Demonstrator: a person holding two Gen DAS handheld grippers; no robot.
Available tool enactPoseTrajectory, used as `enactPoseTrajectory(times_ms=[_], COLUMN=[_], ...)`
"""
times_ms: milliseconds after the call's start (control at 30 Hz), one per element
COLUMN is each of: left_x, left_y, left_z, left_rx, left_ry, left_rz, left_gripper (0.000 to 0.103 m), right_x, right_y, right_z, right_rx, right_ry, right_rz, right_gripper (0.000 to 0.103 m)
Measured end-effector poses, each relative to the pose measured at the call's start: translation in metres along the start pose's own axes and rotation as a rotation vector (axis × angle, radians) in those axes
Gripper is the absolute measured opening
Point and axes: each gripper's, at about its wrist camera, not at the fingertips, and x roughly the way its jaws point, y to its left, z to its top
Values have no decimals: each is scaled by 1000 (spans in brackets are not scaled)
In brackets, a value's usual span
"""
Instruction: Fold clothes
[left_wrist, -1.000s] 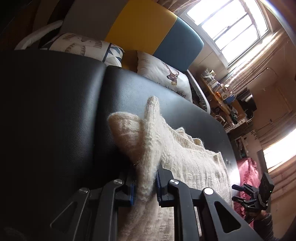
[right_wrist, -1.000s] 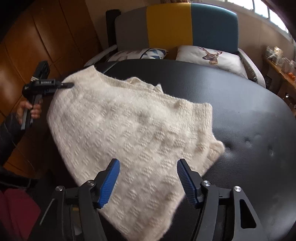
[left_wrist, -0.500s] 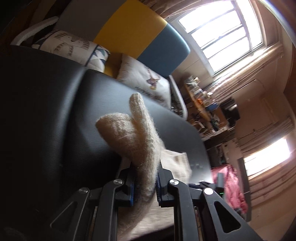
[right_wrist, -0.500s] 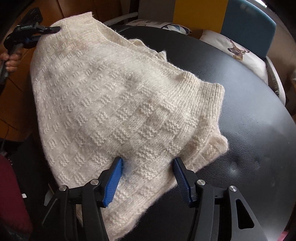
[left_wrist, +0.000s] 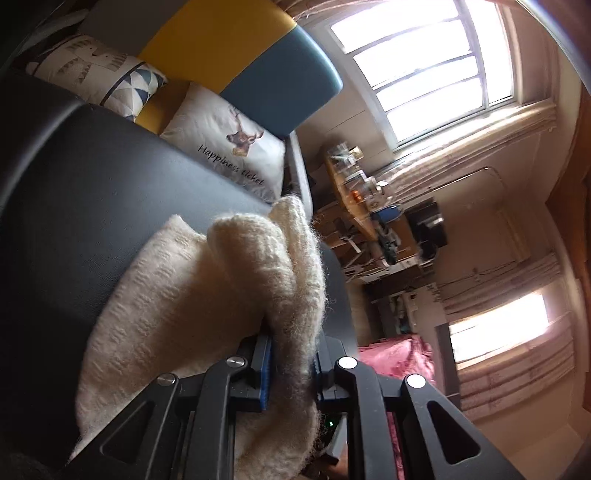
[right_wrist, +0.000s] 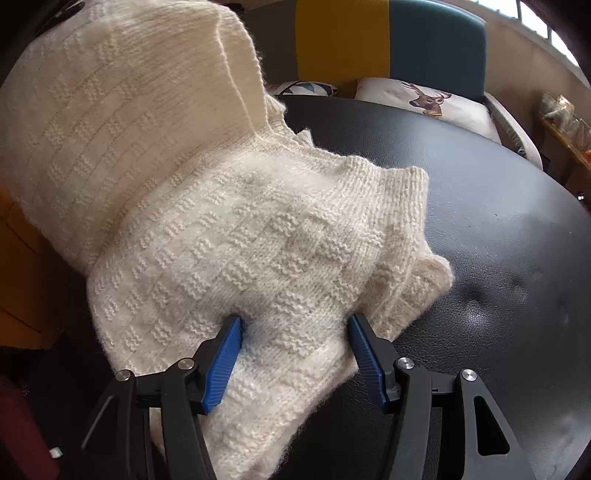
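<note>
Cream knit sweater (right_wrist: 236, 221): partly spread on black padded surface (right_wrist: 480, 221), one edge lifted.
Left tongs (left_wrist: 291, 363): clamped on a bunched sweater edge, angled downward.
Right tongs (right_wrist: 295, 339): pitched steeply down, jaws just widened, blue fingertips (right_wrist: 231, 332) pressing apart into the knit.

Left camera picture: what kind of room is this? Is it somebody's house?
Most likely a living room in a home. A sofa with yellow and blue back panels holds a deer cushion, a big curtained window lets in daylight, and a cluttered side table stands under it.
</note>
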Motion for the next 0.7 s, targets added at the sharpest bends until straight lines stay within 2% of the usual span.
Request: enactPoseTrajectory(times_ms=[233,467,533,600,700], left_x=[79,139,148,144,138], left_y=[-10,-4,-5,-5,-15], left_z=[-34,-60,-61,-66,-67], left_rx=[4,-18,-26,-43,-55], left_ry=[84,166,200,210,263], left_rz=[147,208,198,172,67], left_gripper=[15,17,18,25,26], right_x=[-8,-17,-19,-21,-24], right_y=[7,13,15,17,20], right_z=[-9,-19,-21,-23,-26], right_rx=[55,82,86,86,81], right_ry=[-74,-119,-128,-138,-153], right_rz=[37,59,56,54,49], right_gripper=[60,61,61,62,62])
